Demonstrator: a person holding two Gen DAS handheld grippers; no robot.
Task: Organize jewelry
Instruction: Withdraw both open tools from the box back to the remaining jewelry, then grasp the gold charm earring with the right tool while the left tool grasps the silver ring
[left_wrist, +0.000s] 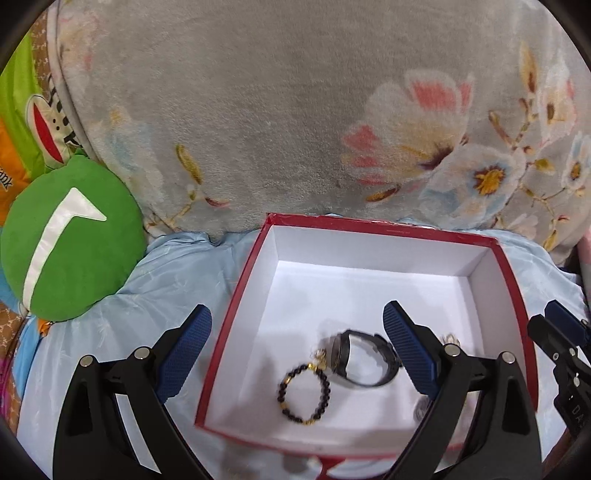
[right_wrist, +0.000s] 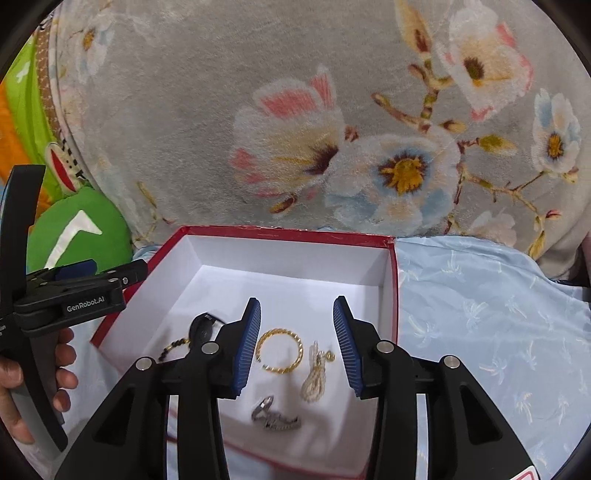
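A red box with a white inside (left_wrist: 369, 229) (right_wrist: 288, 233) lies on a light blue sheet. In it lie a black watch (left_wrist: 360, 360) (right_wrist: 202, 328), a black-and-gold bead bracelet (left_wrist: 304, 393) (right_wrist: 173, 347), a gold twisted bangle (right_wrist: 280, 350), a white pearl piece (right_wrist: 314, 374) and a silver chain (right_wrist: 275, 413). My left gripper (left_wrist: 297, 321) is open and empty, straddling the box's left wall above the watch and bead bracelet. My right gripper (right_wrist: 297, 314) is open and empty over the bangle and pearl piece.
A grey floral blanket (left_wrist: 295, 110) rises behind the box. A green round cushion (left_wrist: 70, 236) lies at the left. The blue sheet (right_wrist: 480, 314) stretches right of the box. The left gripper and the hand holding it (right_wrist: 62, 295) show at the left of the right wrist view.
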